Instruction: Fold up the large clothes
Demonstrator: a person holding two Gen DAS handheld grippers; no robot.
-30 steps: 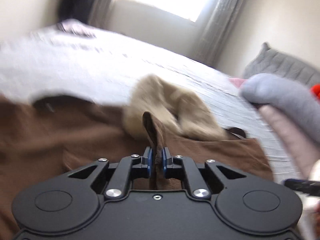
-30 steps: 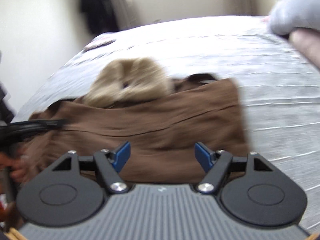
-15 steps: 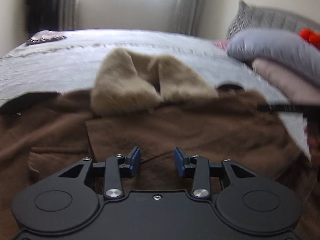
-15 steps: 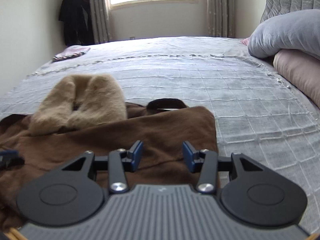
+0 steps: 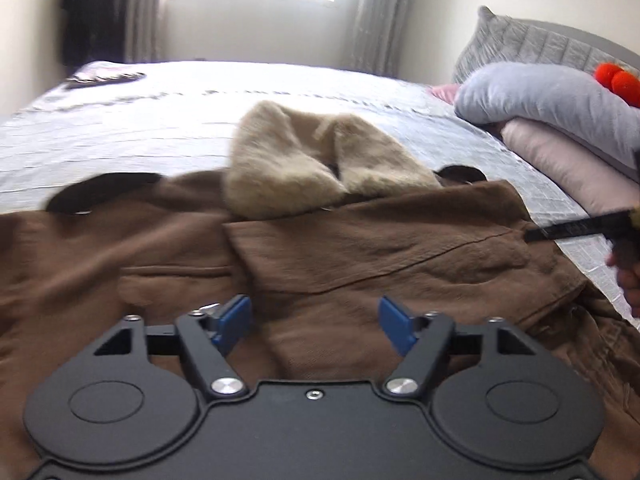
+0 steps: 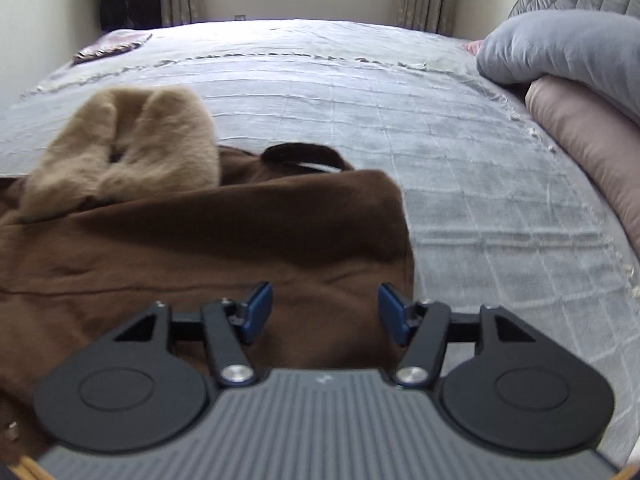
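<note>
Our left gripper (image 5: 315, 325) hangs over the brown coat (image 5: 360, 264) with its blue pads wide apart, holding nothing. Our right gripper (image 6: 325, 312) is likewise spread and empty above the coat's right edge. The coat lies flat on the grey bedspread (image 6: 360, 92), its tan fur collar (image 5: 316, 168) at the far side. Beyond the coat's right edge, pillows (image 6: 560, 48) are stacked.

Left gripper (image 5: 315, 322) and right gripper (image 6: 325, 312) each point forward, blue-padded jaws spread wide apart, gripping nothing.
</note>
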